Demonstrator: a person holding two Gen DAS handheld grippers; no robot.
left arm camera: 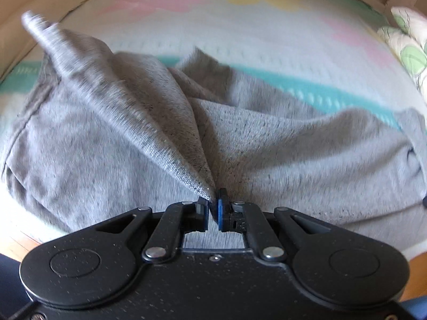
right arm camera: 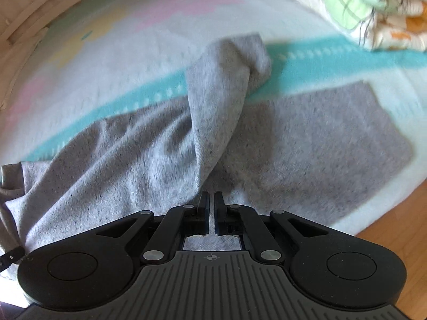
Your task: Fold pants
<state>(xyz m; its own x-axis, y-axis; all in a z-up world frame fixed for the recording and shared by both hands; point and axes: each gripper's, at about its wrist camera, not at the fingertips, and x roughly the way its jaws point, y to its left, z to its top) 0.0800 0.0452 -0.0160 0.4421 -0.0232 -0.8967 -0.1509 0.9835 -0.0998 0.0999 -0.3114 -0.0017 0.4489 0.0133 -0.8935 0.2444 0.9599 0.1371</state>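
Grey pants (left arm camera: 267, 144) lie rumpled on a pastel play mat (left arm camera: 240, 34). My left gripper (left arm camera: 212, 208) is shut on a pinched fold of the grey fabric, which rises in a taut ridge toward the upper left. In the right wrist view the pants (right arm camera: 320, 144) spread across the mat, one leg lying flat to the right. My right gripper (right arm camera: 210, 205) is shut on a lifted strip of the grey fabric (right arm camera: 221, 93) that stands up ahead of the fingers. Both views are motion-blurred.
A leaf-patterned pillow or quilt (right arm camera: 360, 2) lies at the far right of the mat; it also shows in the left wrist view (left arm camera: 408, 50). Cardboard walls (left arm camera: 32, 5) border the mat at the back and left. Wooden floor (right arm camera: 395, 226) shows at the lower right.
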